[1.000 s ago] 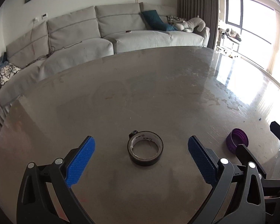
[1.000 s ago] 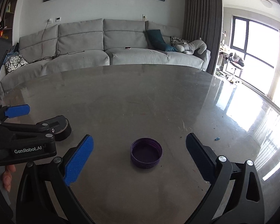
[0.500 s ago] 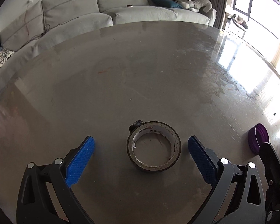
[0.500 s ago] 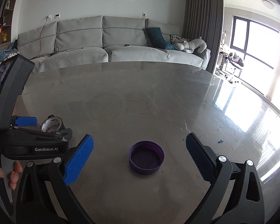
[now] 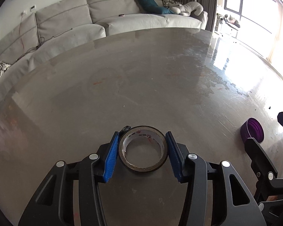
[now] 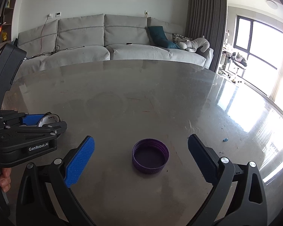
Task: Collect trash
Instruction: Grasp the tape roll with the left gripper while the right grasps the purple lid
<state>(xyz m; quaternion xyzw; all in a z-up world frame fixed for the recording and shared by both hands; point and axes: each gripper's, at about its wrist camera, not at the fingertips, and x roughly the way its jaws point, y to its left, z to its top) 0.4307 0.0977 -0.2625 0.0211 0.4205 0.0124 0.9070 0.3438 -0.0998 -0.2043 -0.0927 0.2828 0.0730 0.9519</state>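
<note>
A nearly used-up roll of dark tape (image 5: pixel 143 166) lies flat on the grey table (image 5: pixel 141 79). My left gripper (image 5: pixel 142 141) is shut on the roll, a blue pad against each side. In the right wrist view the left gripper (image 6: pixel 40 122) is at the left with the tape roll (image 6: pixel 49 119) between its pads. A purple bottle cap (image 6: pixel 150 158) lies open side up on the table, between the spread fingers of my open right gripper (image 6: pixel 141 150). The cap (image 5: pixel 251 130) also shows at the right of the left wrist view.
A small blue scrap (image 6: pixel 225 140) lies on the table to the right of the cap. A grey sofa (image 6: pixel 111 43) with cushions stands behind the table's far edge. A bright window (image 6: pixel 254 43) is at the right.
My left gripper has moved down over the tape roll and closed on it. My right gripper has stayed open around the purple cap, barely moving.
</note>
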